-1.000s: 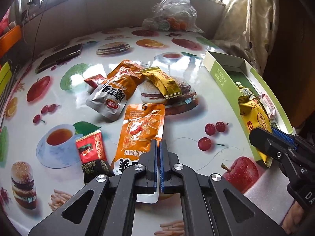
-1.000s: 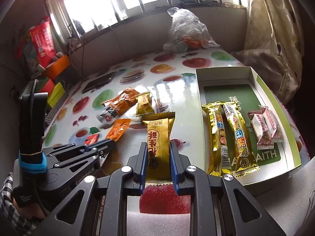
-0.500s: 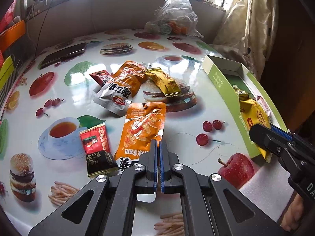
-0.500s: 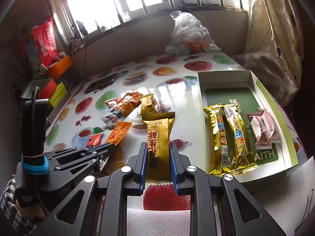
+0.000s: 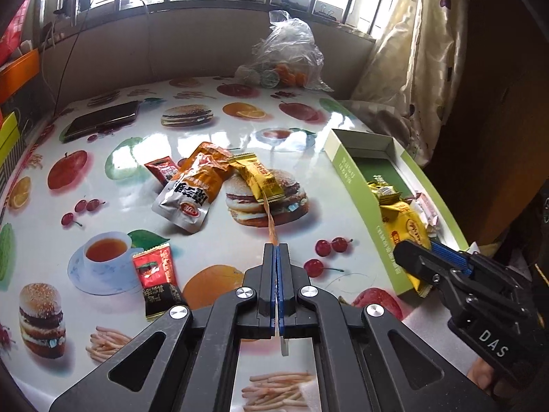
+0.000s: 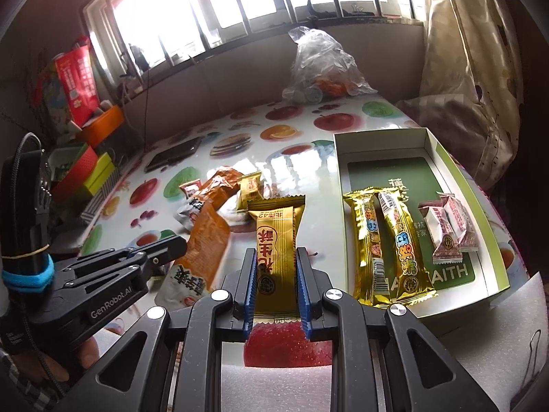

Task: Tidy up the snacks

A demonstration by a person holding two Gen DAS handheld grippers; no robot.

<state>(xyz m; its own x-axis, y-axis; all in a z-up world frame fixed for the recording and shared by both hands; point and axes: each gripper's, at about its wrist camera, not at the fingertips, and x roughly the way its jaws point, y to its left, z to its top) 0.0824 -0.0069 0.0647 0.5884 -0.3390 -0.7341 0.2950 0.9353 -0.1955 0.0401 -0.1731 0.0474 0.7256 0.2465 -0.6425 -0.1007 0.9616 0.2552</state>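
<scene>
While both grippers are carrying a snack at once, the step in hand looks like the transfer toward the green box (image 6: 494,267), not the picking. The right gripper (image 6: 275,274) is pinching a gold packet (image 6: 276,240) flat between its blue pads and is holding it above the printed table (image 5: 103,178), just left of the box, where two long gold bars (image 6: 387,243) and two pink-and-white packets (image 6: 449,230) are already lying. The left gripper (image 5: 276,257) is pressing its jaws together on an orange pouch (image 6: 206,240), which is showing only as a thin edge in its own view and as a hanging sheet in the right view. Next, the right gripper is probably needing to move right over the box wall, lower the packet beside the bars and spread its jaws; the orange pouch would follow. Compared with a second ago, the orange pouch is no longer lying flat on the table in front of the left gripper but is being lifted clear and turned edge-on, while the right gripper's hold on the gold packet is looking unchanged. A silver-and-orange bag (image 5: 192,192), a yellow packet (image 5: 260,178) and two red packets (image 5: 156,274) are waiting on the table.
</scene>
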